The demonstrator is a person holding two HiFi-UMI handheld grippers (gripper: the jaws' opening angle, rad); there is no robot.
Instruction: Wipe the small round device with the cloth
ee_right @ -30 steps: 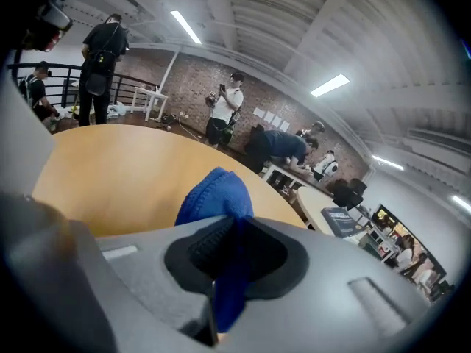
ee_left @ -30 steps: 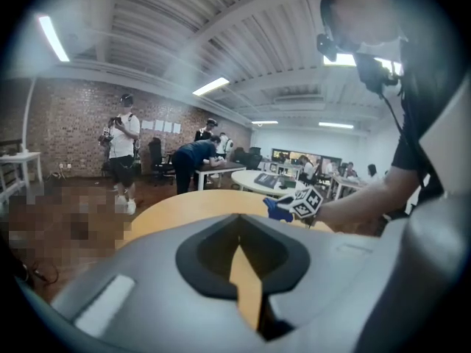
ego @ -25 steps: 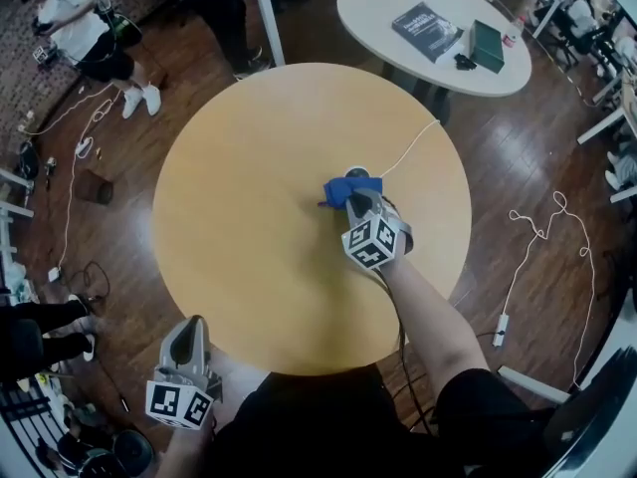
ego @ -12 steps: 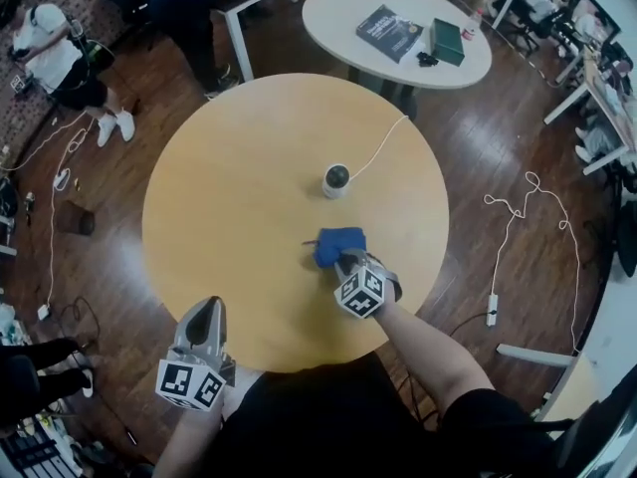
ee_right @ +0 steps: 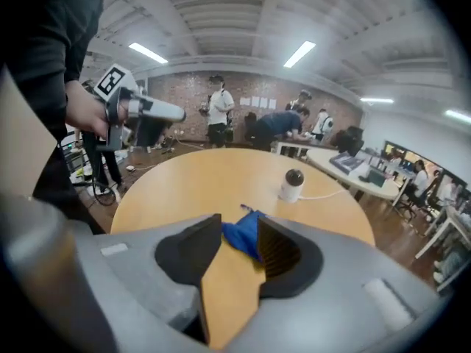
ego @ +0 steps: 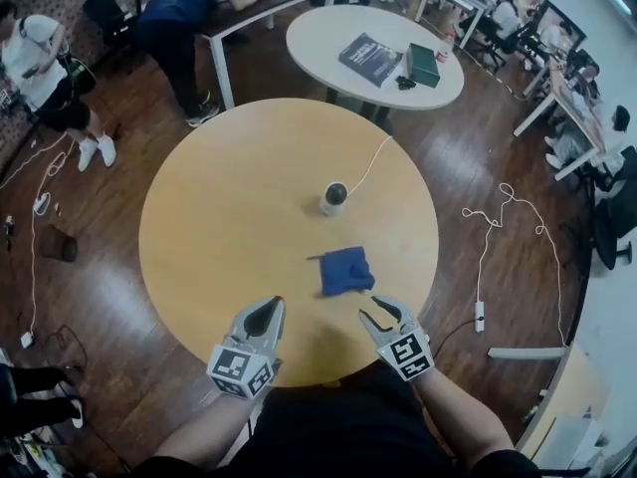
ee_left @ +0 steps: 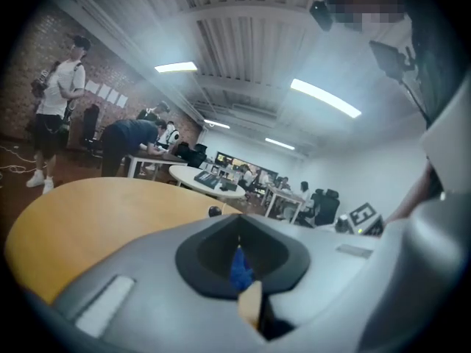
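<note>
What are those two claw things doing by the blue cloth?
A person holds a gripper in each hand at the near edge of a round table. The blue cloth lies loose on the table, just ahead of the right gripper, whose jaws have just been opening with nothing between them. The left gripper is shut and empty. The small round device stands beyond the cloth, untouched.

cloth (ego: 344,270) let go onto the table (ego: 199,217), right claw (ego: 372,309) opened and drawn back, left claw (ego: 273,304) come forward
</note>
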